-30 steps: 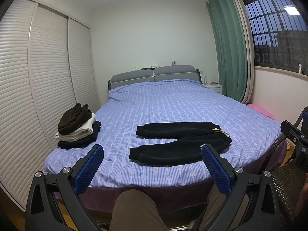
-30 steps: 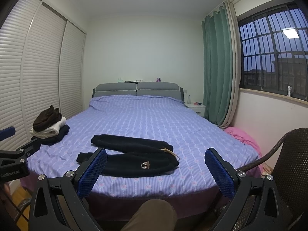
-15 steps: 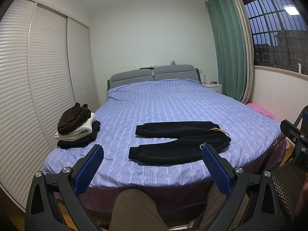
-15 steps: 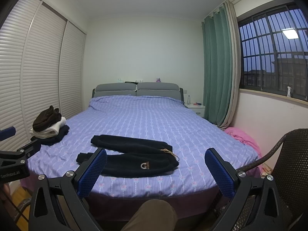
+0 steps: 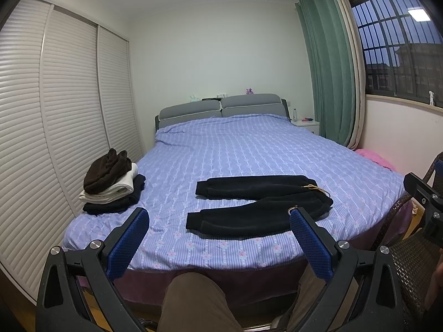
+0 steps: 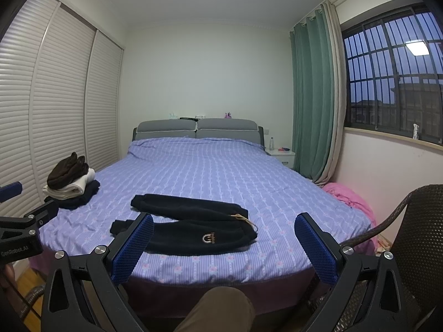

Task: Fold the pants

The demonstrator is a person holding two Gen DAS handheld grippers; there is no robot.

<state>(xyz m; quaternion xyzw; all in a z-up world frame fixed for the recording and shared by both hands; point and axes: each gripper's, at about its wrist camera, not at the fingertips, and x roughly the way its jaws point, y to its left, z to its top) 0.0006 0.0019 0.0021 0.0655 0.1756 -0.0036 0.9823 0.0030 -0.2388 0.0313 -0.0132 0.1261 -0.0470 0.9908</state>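
Note:
Black pants (image 5: 257, 204) lie flat on the purple bed (image 5: 238, 152) near its foot, legs spread toward the left, waistband with a tan drawstring on the right. In the right wrist view the same pants (image 6: 193, 227) show a small gold logo. My left gripper (image 5: 218, 221) is held back from the foot of the bed, open, with nothing between its blue pads. To its right, my right gripper (image 6: 224, 227) hovers open too, short of the mattress edge, holding nothing.
A stack of folded clothes (image 5: 110, 185) sits at the bed's left edge beside the louvred wardrobe (image 5: 41, 127). A wicker chair (image 6: 415, 238) stands at the right, pink fabric (image 6: 349, 199) beyond it. A person's knee (image 5: 193, 301) is below the grippers.

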